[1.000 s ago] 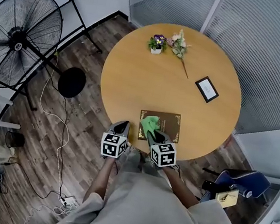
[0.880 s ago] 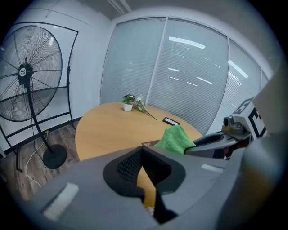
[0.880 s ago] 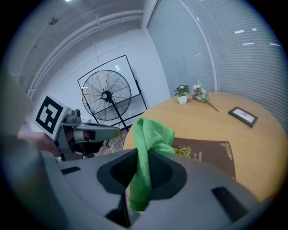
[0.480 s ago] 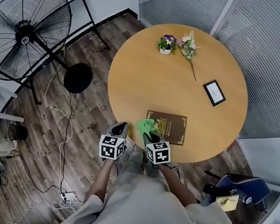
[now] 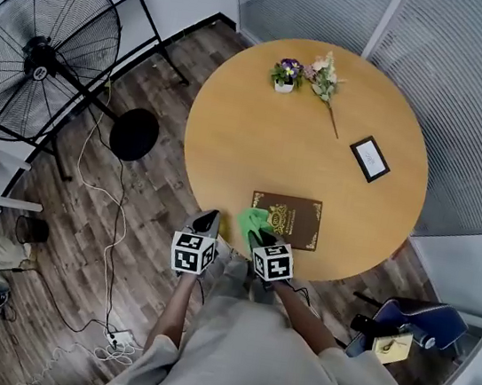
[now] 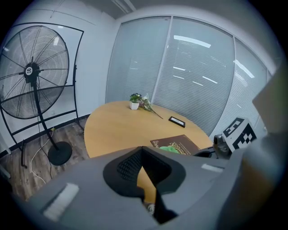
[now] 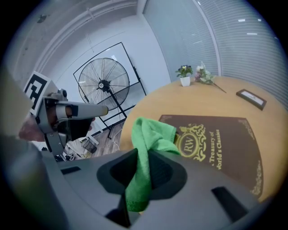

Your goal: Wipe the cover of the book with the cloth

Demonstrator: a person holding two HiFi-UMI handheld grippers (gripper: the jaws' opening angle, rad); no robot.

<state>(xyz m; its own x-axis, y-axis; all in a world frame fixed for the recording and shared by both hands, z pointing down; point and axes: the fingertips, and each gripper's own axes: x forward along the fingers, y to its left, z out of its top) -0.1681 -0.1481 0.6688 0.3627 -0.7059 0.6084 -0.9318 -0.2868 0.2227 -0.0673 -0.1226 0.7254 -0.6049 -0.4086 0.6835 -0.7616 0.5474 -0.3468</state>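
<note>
A brown book [image 5: 291, 221] with gold print lies flat near the front edge of the round wooden table [image 5: 257, 145]. My right gripper [image 5: 258, 234] is shut on a green cloth [image 5: 251, 221], which hangs over the book's near left corner. In the right gripper view the cloth [image 7: 150, 134] runs up between the jaws [image 7: 143, 158] and drapes onto the book [image 7: 220, 143]. My left gripper [image 5: 207, 221] hovers at the table's edge, left of the book, with its jaws together and nothing held. The left gripper view shows the jaws [image 6: 143, 156], the book [image 6: 180, 143] and the cloth [image 6: 170, 148].
A small flower pot [image 5: 286, 74] and a loose flower sprig [image 5: 326, 83] sit at the table's far side. A small black frame [image 5: 369, 158] lies at the right. A standing fan [image 5: 40, 67] and floor cables are left of the table, a blue chair [image 5: 424, 318] at the right.
The right gripper has drawn the cloth from the left part of the cover towards the book's near left corner. The left gripper has kept its place.
</note>
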